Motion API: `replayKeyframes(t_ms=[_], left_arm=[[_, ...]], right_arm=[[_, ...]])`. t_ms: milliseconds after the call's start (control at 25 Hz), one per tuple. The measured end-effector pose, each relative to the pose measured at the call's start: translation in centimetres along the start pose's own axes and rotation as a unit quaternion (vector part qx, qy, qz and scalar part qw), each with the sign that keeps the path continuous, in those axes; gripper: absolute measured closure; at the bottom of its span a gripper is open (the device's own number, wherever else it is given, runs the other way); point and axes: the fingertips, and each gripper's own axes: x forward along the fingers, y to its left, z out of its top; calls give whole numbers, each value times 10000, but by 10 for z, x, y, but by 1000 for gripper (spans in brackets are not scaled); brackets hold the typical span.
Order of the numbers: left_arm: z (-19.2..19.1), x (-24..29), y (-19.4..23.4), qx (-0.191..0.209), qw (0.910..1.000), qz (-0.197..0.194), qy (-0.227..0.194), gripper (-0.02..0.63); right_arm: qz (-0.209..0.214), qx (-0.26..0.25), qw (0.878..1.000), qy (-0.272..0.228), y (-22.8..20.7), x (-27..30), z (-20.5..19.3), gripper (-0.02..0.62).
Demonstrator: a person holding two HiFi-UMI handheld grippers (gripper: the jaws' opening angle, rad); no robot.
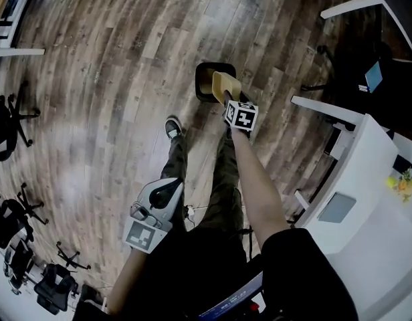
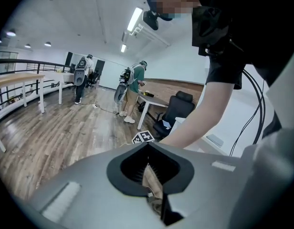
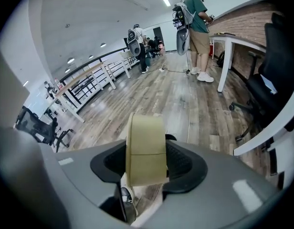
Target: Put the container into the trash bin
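Item: right gripper (image 1: 229, 97), jaws set wide and clamped on the flat sides of a tan container (image 3: 146, 149), which hangs in the air above the black trash bin (image 1: 200, 84) on the wooden floor (image 1: 112, 79). Left gripper (image 2: 148, 170): jaws closed, nothing between them, held low and well apart from the bin. Hazards: the container appears to sit over the bin's right-hand part, not its centre. Released from up here, it may strike the rim, bounce out, or tip the bin.
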Motion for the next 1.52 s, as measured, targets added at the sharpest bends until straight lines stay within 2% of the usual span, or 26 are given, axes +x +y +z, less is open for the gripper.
replayKeyframes(t_ms=[400, 1000, 1520], left_arm=[[-5, -4, 1, 81, 10000, -10, -49, 604], [-23, 3, -4, -158, 9998, -72, 139, 604], [-22, 6, 4, -278, 9994, -65, 193, 604]], right_arm=[[-27, -42, 9999, 89, 5, 13, -3, 369], [-170, 35, 9998, 117, -14, 25, -7, 368], [-114, 52, 9998, 128, -5, 38, 3, 368]])
